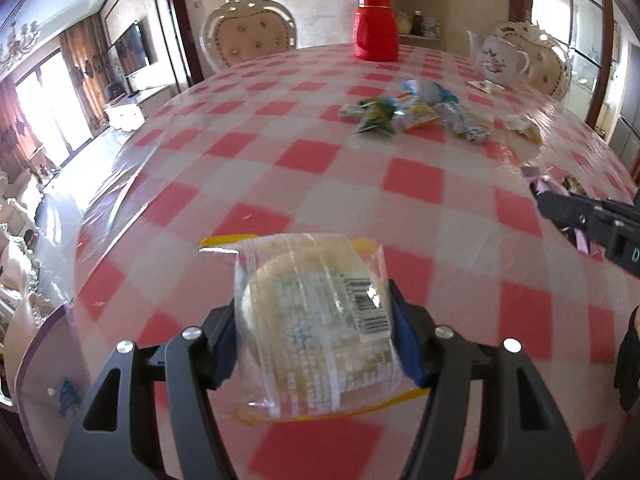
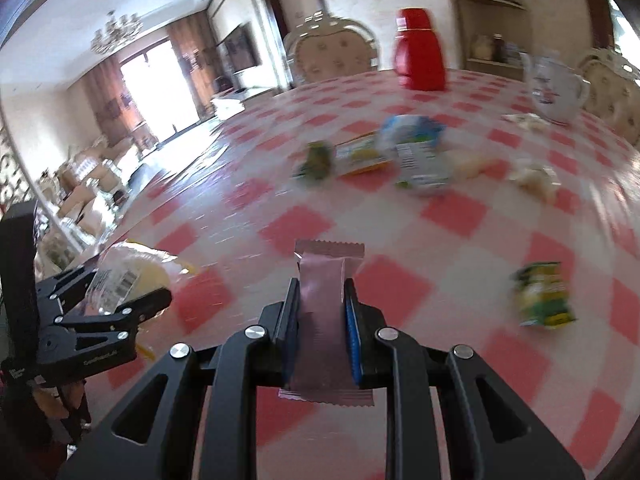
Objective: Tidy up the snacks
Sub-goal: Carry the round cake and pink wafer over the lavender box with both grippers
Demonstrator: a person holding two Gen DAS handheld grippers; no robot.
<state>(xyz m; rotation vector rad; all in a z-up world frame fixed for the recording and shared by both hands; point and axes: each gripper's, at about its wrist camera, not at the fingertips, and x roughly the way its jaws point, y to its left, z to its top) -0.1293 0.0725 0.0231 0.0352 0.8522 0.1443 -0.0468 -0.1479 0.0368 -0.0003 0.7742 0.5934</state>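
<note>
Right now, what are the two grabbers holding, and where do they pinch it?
The left gripper pinches a clear-wrapped cake by its sides. The right gripper pinches a pink snack bar across its middle.

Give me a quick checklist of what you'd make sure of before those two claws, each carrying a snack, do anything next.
1. Left gripper has its clear-wrapped round cake clamped between both pads: ok.
2. Right gripper is pinching the pink bar packet around its middle: ok.
3. The two grippers are apart, not touching: ok.
4. Snack pile near the middle of the checked tablecloth has bare cloth beside it for setting down: ok.
5. Red flask and teapot stand behind the pile, out of the way: ok.
6. Where these snacks belong, no tray or box in sight: cannot tell.
</note>
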